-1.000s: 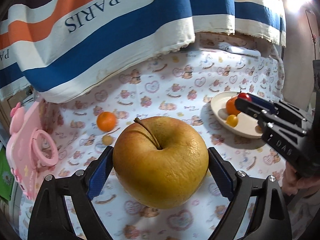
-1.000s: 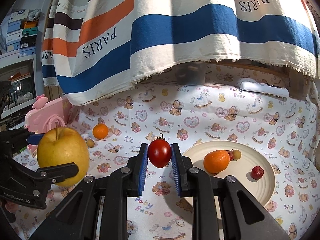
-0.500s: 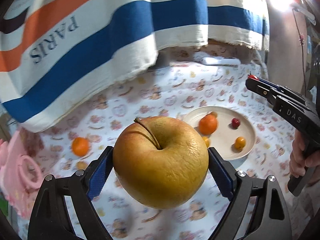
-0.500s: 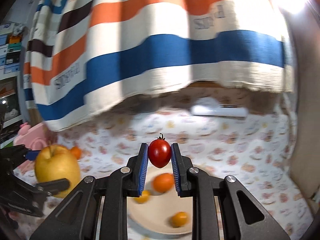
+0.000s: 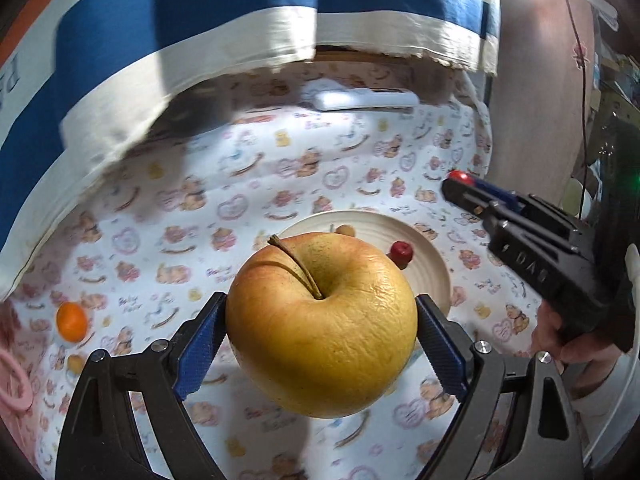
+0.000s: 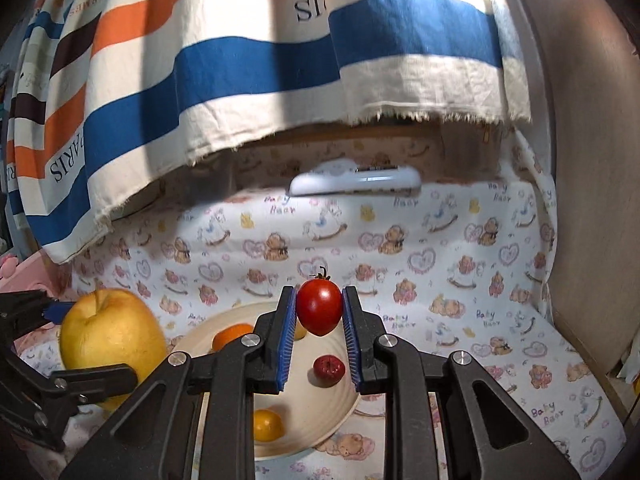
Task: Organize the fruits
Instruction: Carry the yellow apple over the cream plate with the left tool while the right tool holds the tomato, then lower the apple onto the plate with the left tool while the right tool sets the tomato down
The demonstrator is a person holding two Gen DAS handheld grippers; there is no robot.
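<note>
Because both tongs carry fruit in the air at once, the main risk is a drop or a knock. The left tongs are clamped on a big yellow apple, with only the pad edges touching its round flanks at 9 and 3 o'clock; a tilt or a jolt could let so bulky a fruit slide out and fall onto the plate, scattering the small fruit there. The right tongs pinch a small red tomato by its sides near the pad tips; squeezing harder could split it, and a loose hold could let it slip down.

Seen from the left wrist, the plate lies just behind the apple, toward 1 o'clock, with a small red fruit showing past it, and the right tongs sit at 3 o'clock. From the right wrist, the plate lies below the tomato at 6 o'clock, and the apple hangs at 9 o'clock over its edge. If both lower together, they may collide. One orange sits off the plate at 9 o'clock.
</note>
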